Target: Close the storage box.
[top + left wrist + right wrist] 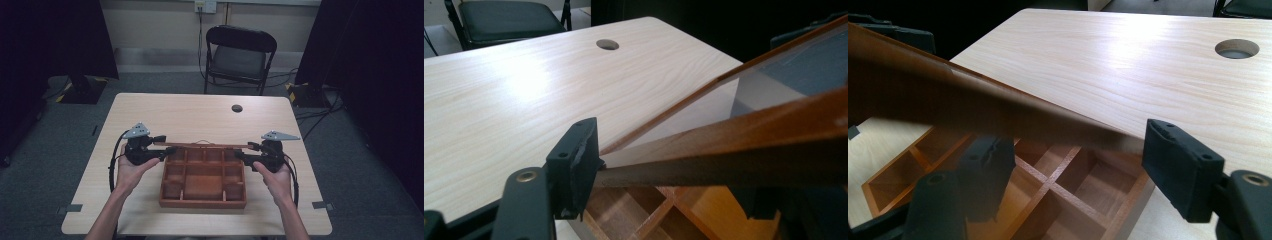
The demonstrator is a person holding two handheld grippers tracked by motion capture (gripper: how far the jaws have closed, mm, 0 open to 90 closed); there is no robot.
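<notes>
A brown wooden box (202, 202) with several open compartments sits on the table near its front edge. Its lid (205, 145), a wooden frame around a clear panel (784, 65), hangs edge-on above the box's far side. My left gripper (165, 145) is shut on the lid's left end and my right gripper (246, 150) on its right end. In the left gripper view one pad (574, 170) presses the frame's corner (734, 145), with the box (674, 210) below. In the right gripper view the frame (948, 100) runs between the two pads (1178, 170), over the compartments (1058, 185).
The light wooden table (200, 115) has a round cable hole (237, 108) at its far middle. A black folding chair (240, 55) stands behind the table. Dark curtains hang at both sides and cables lie on the floor at the right.
</notes>
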